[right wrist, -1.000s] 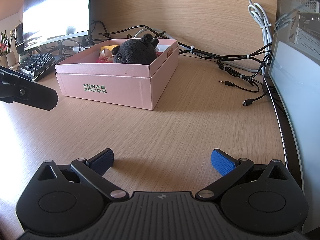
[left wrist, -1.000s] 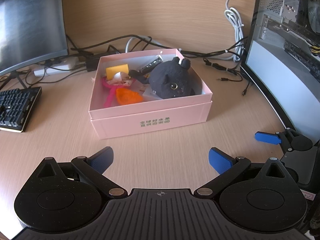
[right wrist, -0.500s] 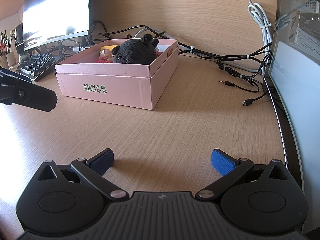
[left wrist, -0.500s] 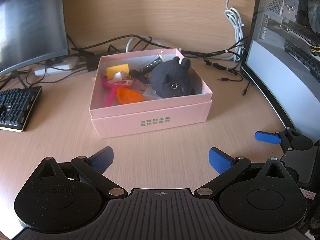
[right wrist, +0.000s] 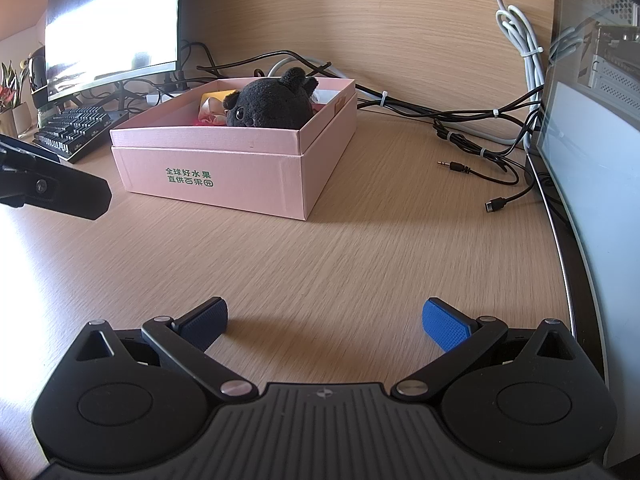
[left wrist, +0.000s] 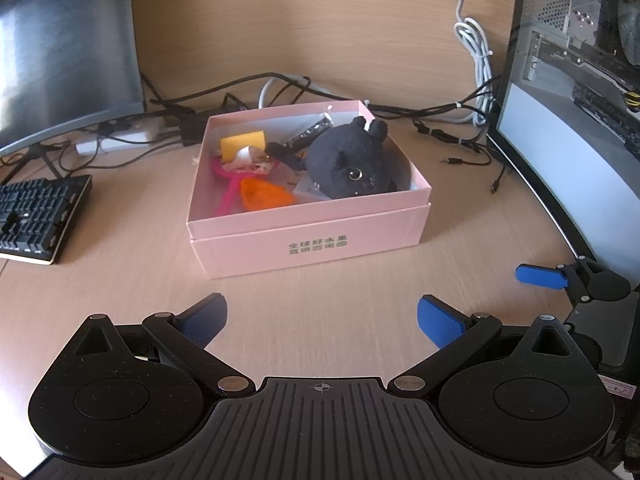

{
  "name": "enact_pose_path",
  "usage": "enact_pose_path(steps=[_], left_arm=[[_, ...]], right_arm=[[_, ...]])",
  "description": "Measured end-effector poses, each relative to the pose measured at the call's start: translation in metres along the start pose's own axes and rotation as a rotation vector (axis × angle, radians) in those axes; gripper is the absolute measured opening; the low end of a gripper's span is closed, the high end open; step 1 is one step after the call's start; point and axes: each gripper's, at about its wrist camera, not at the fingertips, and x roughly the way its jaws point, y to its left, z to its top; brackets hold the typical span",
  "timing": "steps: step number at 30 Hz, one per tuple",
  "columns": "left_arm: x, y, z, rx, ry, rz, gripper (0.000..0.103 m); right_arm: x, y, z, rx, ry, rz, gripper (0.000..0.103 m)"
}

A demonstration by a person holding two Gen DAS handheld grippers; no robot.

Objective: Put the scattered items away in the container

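Both grippers spread wide, holding nothing, low over the wooden desk (left wrist: 120, 280): left gripper (left wrist: 322, 320), right gripper (right wrist: 324, 320). Left wrist view looks down into the pink box (left wrist: 312, 236), showing black plush (left wrist: 348, 160), orange piece (left wrist: 264, 196), pink item (left wrist: 228, 188) and yellow block (left wrist: 242, 142) inside. Right wrist view is lower, mostly plush above the box wall, plus loose audio plug (right wrist: 454, 166) and USB cable end (right wrist: 496, 203) on the desk right of the box.

I see bright daylight from the left blowing out the desk (right wrist: 24, 280) at that edge of my right wrist view and glaring off the monitor (right wrist: 112, 32). The pink box (right wrist: 240, 176) casts a soft shadow rightward. Both fisheye views bow hard at the edges, with slight blur on the near wood grain.
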Motion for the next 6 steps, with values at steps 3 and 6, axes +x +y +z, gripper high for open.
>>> enact_pose_path(steps=[3, 6], left_arm=[[-0.0015, -0.0002, -0.0005, 0.005, -0.009, 0.004, 0.103], [-0.0031, -0.0006, -0.0008, 0.017, -0.027, 0.036, 0.103]], right_arm=[[0.0000, 0.0000, 0.0000, 0.000, 0.000, 0.000, 0.103], [0.0000, 0.0000, 0.0000, 0.000, 0.000, 0.000, 0.103]])
